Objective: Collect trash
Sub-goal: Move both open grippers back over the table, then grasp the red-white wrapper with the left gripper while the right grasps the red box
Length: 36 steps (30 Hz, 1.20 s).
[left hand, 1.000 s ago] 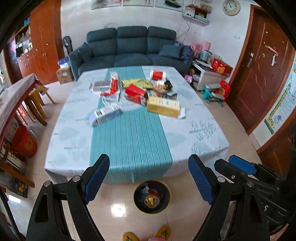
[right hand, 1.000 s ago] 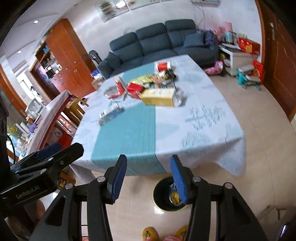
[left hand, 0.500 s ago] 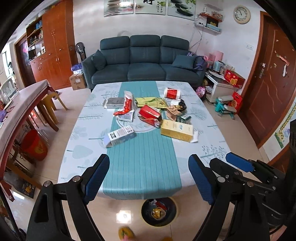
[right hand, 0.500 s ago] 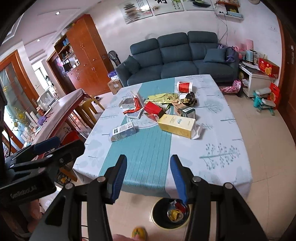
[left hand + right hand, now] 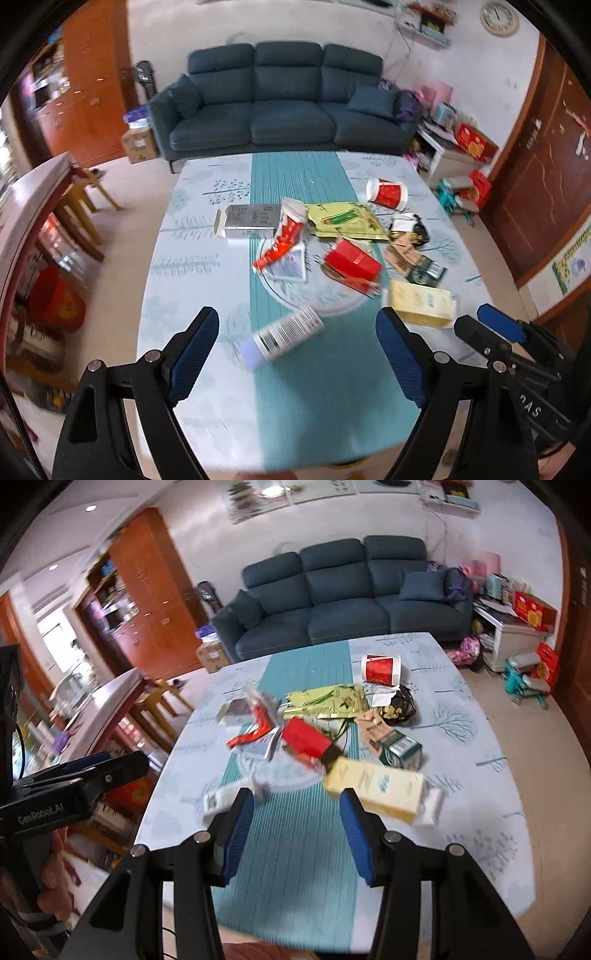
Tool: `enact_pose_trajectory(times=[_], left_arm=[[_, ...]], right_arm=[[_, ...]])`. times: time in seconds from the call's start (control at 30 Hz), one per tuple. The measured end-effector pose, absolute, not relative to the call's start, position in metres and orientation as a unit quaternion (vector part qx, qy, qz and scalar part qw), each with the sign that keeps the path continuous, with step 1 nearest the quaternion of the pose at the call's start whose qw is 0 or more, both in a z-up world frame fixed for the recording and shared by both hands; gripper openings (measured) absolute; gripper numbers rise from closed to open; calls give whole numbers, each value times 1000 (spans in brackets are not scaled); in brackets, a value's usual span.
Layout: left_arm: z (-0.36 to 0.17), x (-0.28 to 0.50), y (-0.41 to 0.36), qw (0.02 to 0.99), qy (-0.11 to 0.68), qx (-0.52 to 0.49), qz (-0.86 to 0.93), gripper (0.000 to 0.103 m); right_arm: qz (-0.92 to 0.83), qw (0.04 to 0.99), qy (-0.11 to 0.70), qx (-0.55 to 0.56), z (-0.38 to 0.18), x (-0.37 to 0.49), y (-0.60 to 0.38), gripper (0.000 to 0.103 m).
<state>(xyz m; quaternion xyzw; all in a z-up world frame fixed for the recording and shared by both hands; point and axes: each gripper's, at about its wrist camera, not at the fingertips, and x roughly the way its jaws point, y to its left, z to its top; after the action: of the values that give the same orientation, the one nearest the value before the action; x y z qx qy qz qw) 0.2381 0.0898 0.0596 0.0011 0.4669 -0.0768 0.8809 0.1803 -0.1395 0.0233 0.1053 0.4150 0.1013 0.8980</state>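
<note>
Trash lies heaped on the cloth-covered table (image 5: 184,258), and both grippers now hang over its near end, closer to the litter than a second ago, when they stood back over the floor with the round black bin in sight below the table edge. That bin has dropped out of both views.

Between the blue pads of the left gripper (image 5: 297,354) nothing is held; its fingers stand wide, unchanged through the approach. Just ahead of them, at twelve o'clock, lies a white carton with a barcode (image 5: 282,338), blurred by the motion. The right gripper (image 5: 296,830) keeps a narrower gap, also empty, and a pale yellow rectangular box (image 5: 376,788) sits at one o'clock just beyond its right pad, with the white carton's end at eleven o'clock beside the left pad.

Further out, in the left wrist view, a red cardboard box (image 5: 352,262) and a torn red-and-white wrapper (image 5: 282,238) rest near the table's middle, a yellow-green foil bag (image 5: 343,221) behind them, a grey flat box (image 5: 251,219) at eleven o'clock, and a red-and-white paper cup (image 5: 388,194) on its side at one o'clock. A dark blue sofa (image 5: 284,99) stands beyond.

Judging from this, collection has not begun at this pile: the nearest pieces are now within reach, and each gripper seems lined up on its own carton.
</note>
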Motion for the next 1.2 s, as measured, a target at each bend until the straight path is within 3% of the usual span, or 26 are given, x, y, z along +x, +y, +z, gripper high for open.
enact_pose_trajectory(times=[0.2,0.37,0.43,0.6,0.8,1.0,1.13,1.2], left_arm=[[18,331,122,842,524,16,-130,85],[-32,386,136,801,577,2,-161,78],[-48,401,138,788,592,-7,-169,78],[-86,429,136,758,624,-32,-186,76],[-114,443,130,726,655,-49,-203,65],[-131,450,124,704,675,-65,-211,44],[-138,448,118,694,683,-71,-215,18],[-138,445,117,695,681,-80,-218,15]], right_arm=[[65,883,454,96,-9,250,-113,49],[47,871,488,45,-39,298,-92,52],[41,865,499,21,-50,311,-87,58],[39,846,530,-38,-78,342,-74,58],[58,831,546,-88,-96,350,-58,63],[61,824,546,-140,-110,350,-45,66],[63,822,546,-150,-113,350,-42,66],[64,821,546,-152,-113,350,-41,64]])
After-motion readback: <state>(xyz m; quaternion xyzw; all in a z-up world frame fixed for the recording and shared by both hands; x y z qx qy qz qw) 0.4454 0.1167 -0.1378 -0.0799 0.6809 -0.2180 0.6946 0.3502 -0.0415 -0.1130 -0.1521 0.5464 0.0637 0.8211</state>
